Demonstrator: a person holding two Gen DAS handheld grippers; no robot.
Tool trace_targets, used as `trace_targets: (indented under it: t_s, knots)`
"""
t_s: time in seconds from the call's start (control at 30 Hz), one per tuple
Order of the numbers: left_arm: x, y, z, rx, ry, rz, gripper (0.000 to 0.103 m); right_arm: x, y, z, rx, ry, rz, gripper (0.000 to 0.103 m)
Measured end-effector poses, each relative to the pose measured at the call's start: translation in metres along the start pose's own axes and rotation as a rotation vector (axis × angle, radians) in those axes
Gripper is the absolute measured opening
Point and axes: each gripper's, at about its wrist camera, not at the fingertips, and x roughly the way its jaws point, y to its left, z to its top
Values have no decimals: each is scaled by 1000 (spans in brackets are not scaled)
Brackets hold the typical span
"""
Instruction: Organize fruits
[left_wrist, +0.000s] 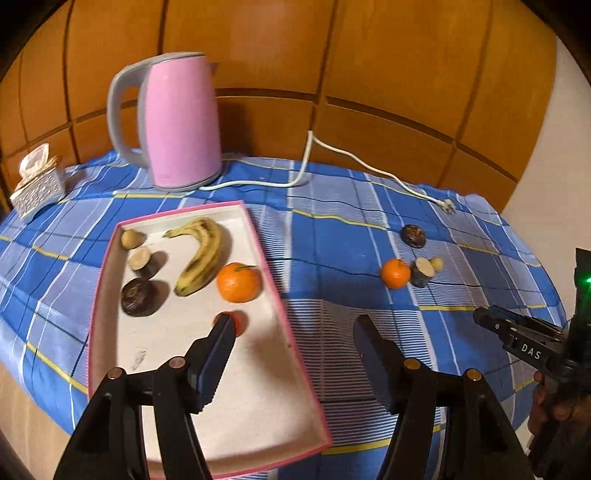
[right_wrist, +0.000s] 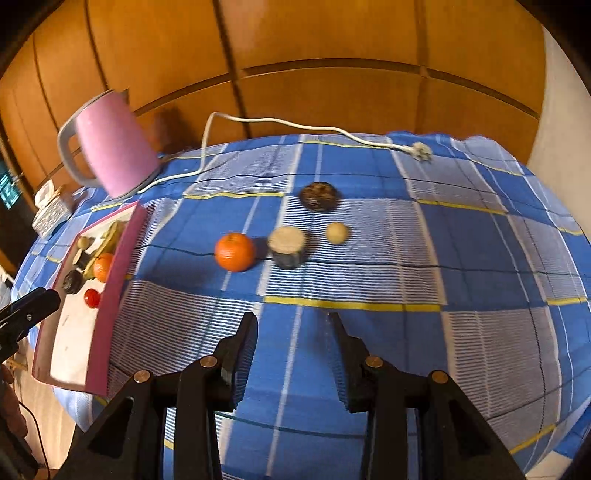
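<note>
A pink-rimmed tray holds a banana, an orange, a dark round fruit, a cut fruit, a small tan fruit and a small red fruit. My left gripper hovers open and empty over the tray's right rim, its left finger partly hiding the red fruit. On the cloth lie an orange, a cut dark fruit, a small tan fruit and a dark round fruit. My right gripper stands open and empty, short of them.
A pink kettle stands at the back, its white cord and plug trailing across the blue checked cloth. A tissue box sits at the far left. Wooden panels back the table.
</note>
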Motion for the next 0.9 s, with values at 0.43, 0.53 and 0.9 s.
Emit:
trace_targets:
  t_s: [0.43, 0.53, 0.9]
  knots:
    - [19, -30, -1, 60, 68, -66, 67, -4, -29, -2, 68, -8, -69, 38]
    - [26, -38, 1, 77, 88, -84, 65, -4, -34, -4, 78, -8, -84, 38]
    - [77, -81, 18, 189, 162, -149, 58, -2, -46, -10, 115, 5, -84, 38]
